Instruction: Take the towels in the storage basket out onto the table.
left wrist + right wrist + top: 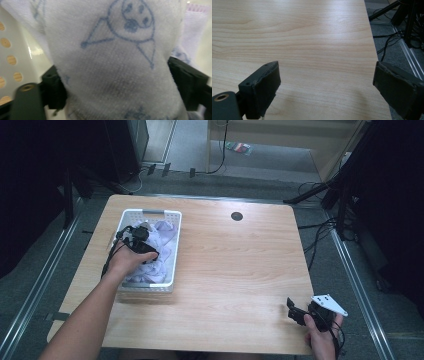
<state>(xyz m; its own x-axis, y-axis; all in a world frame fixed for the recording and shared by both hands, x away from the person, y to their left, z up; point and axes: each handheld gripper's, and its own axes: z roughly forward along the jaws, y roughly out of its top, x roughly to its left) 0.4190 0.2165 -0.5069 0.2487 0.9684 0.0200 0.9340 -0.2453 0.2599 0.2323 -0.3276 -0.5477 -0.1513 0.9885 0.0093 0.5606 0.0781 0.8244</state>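
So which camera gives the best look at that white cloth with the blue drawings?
The left gripper view: the cloth sits close up between the black jaws, its blue doodles clear. The high view shows it small, bunched in the white basket under the left gripper. The right gripper view faces bare table.

Light wood table (240,270) w/ grommet hole (237,216); grey carpet floor (280,160); cables (320,227); dim surroundings.

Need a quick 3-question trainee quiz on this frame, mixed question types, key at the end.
1. True or false: the right hand-held gripper holds a cloth.
2. What is the left hand-held gripper closed on? A) white patterned cloth B) cable C) nothing
3. Where does the cloth lie?

Key
1. False; its jaws stand open over the bare table.
2. A.
3. In the white basket at the table's left.
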